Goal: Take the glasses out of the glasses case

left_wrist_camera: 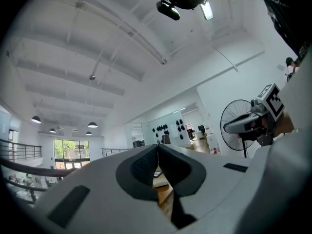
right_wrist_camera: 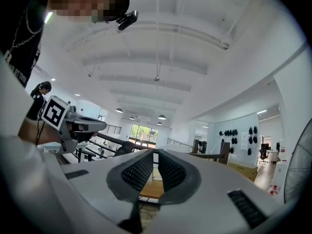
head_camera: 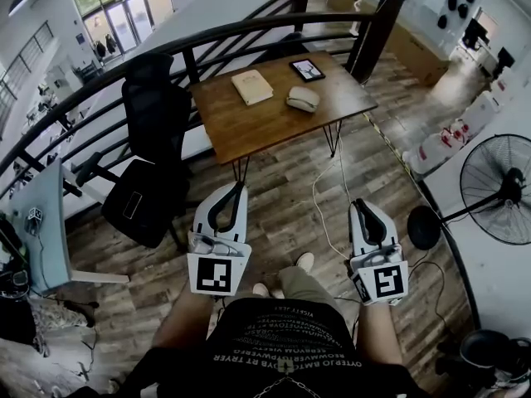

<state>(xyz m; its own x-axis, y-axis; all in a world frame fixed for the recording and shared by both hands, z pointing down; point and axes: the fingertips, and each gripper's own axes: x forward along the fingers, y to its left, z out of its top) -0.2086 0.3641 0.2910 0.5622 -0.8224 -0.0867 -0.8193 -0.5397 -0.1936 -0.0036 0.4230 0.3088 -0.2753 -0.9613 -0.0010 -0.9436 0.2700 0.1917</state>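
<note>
A pale grey glasses case lies closed on the wooden table, near its right end. No glasses show. I stand a good way back from the table, with both grippers held level in front of my body and far from the case. The left gripper is shut, its tips touching with nothing between them. The right gripper is shut as well and holds nothing. Each gripper view shows only a strip of the table between the jaws.
A beige book and a tablet also lie on the table. A black office chair stands at its left, a dark curved railing behind it. A standing fan is at the right. A cable trails over the wood floor.
</note>
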